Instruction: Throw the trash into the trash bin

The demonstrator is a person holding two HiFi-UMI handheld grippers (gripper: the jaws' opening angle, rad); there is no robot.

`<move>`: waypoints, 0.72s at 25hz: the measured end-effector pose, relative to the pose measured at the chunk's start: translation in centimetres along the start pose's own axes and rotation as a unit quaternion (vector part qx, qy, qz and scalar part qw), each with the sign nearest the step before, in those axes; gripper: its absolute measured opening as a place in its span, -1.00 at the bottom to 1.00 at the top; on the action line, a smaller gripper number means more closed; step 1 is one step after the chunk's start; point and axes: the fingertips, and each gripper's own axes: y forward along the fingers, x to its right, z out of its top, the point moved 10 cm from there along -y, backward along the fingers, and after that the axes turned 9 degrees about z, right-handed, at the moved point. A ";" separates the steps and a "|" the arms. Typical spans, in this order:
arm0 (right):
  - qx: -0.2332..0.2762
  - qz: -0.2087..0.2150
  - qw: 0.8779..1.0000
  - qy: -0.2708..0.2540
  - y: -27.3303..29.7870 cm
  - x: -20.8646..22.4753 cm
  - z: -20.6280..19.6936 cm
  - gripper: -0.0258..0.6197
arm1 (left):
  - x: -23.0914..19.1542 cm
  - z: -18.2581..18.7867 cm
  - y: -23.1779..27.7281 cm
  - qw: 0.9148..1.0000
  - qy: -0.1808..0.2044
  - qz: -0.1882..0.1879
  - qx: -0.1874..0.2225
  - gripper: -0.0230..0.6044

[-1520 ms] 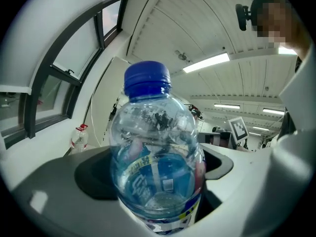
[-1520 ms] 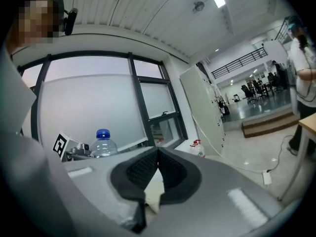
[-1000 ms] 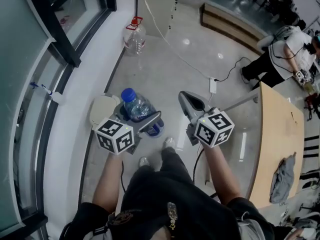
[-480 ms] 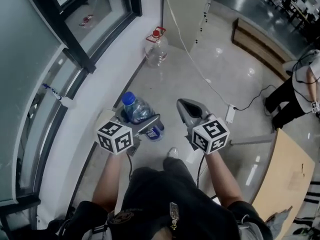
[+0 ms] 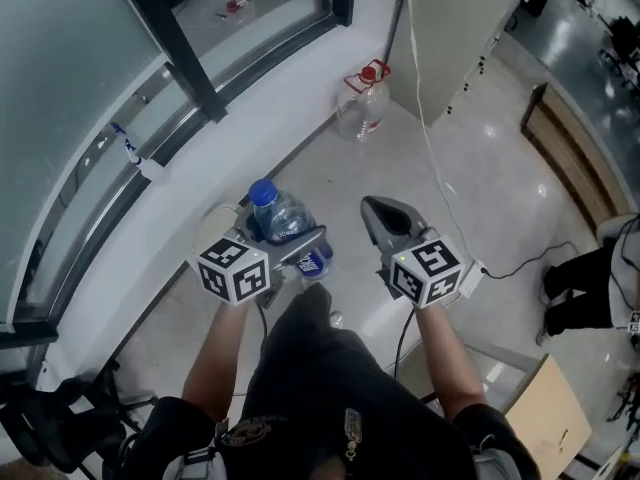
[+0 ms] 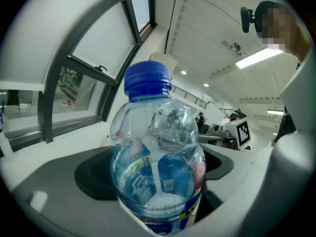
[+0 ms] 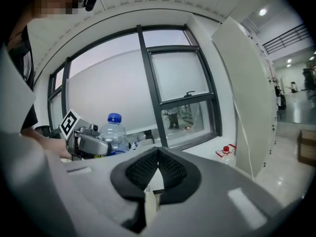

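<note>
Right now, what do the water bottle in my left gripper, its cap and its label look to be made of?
Water bottle: clear, thin plastic with a glossy finish. The room shows through its wall, which carries bright highlights.
Cap: opaque blue plastic, smooth with a soft sheen.
Label: probably printed plastic film, blue with a yellow edge, wrapped round the lower body. It could be paper, as the look leaves that open.
</note>
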 end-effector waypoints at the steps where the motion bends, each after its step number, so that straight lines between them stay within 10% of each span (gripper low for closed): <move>1: -0.007 0.011 1.000 -0.004 1.2 0.8 0.3 -0.91 | -0.8 0.0 0.7 1.000 -0.007 0.008 0.004 0.63; 12: -0.071 0.100 0.989 -0.080 14.5 8.5 6.7 -0.91 | -9.7 5.3 8.4 0.998 -0.025 0.041 0.042 0.63; 18: -0.083 0.199 0.970 -0.111 23.4 10.5 10.5 -0.91 | -13.6 7.9 8.0 0.986 -0.051 0.131 0.087 0.63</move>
